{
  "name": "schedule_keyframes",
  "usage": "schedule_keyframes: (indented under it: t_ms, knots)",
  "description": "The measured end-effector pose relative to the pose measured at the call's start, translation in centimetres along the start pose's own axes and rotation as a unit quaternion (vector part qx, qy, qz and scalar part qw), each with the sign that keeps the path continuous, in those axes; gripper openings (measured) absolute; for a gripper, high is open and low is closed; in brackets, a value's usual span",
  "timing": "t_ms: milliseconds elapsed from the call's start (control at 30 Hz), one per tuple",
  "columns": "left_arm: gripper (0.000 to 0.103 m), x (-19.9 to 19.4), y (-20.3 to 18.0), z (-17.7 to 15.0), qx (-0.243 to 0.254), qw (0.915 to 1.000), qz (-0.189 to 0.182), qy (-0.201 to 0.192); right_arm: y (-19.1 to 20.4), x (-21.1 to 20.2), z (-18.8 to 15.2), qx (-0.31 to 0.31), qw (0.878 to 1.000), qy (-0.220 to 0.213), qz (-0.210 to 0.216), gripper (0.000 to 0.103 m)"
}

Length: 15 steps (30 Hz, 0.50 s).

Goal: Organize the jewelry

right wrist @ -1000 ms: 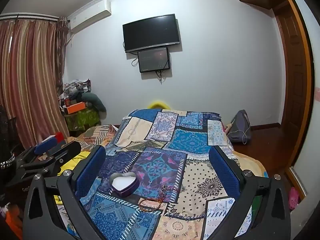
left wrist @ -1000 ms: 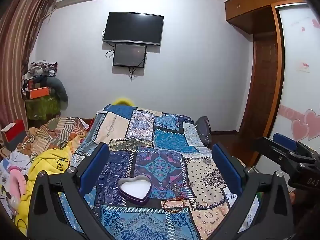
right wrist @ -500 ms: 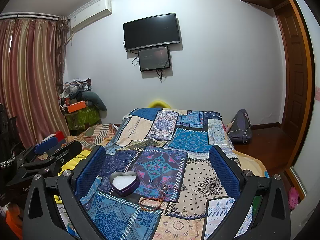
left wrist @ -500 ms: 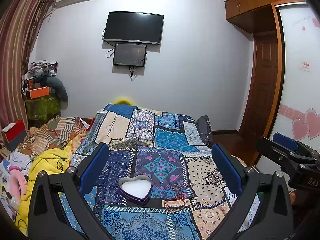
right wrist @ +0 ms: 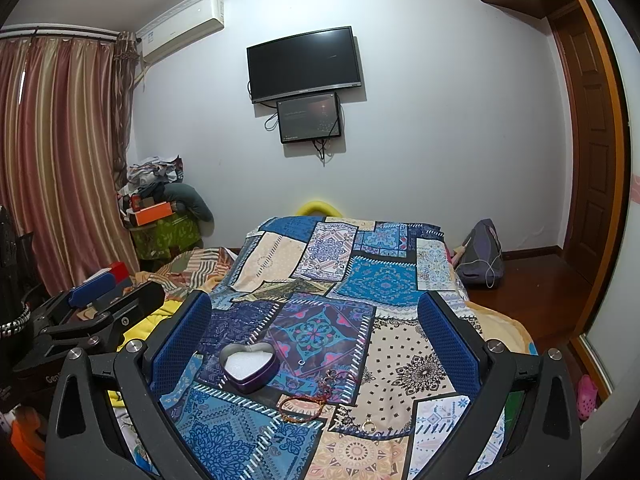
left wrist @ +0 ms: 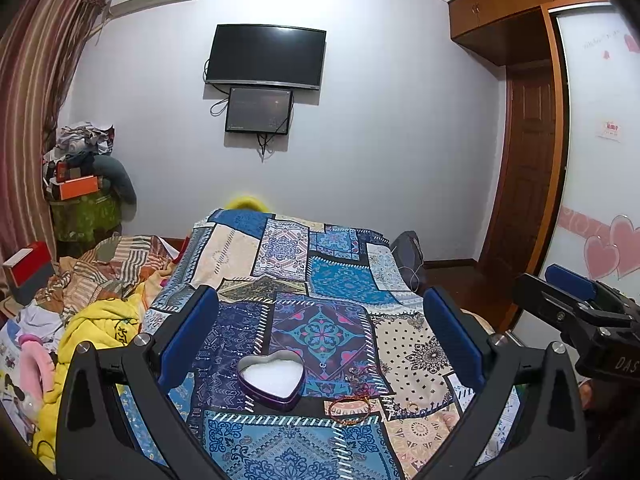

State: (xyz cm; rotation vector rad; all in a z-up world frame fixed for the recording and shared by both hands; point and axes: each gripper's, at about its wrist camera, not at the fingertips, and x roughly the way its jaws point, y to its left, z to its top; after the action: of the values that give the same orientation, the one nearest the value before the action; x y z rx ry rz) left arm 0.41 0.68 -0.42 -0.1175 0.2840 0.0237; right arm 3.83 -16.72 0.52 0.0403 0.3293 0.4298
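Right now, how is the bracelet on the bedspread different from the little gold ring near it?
The bracelet is a wide reddish-brown beaded loop; the ring is a much smaller plain gold band. The bracelet lies closer to the heart-shaped tin; the ring lies farther right. Both rest flat on the bedspread, outside the tin.

A patchwork bedspread (right wrist: 384, 280) covers the bed; 2 dark screens, a television (right wrist: 304, 65) above a monitor (right wrist: 310, 118), hang on the wall beside striped curtains (right wrist: 60, 160).
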Motion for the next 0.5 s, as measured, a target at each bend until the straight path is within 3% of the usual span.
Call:
schedule_keyframes:
  t_ms: [500]
  knots:
    - [0.103,0.02,-0.21,-0.09,0.002,1.0,-0.002,0.0,0.09,-0.11,-0.29,0.0,1.0,0.001,0.0,0.102]
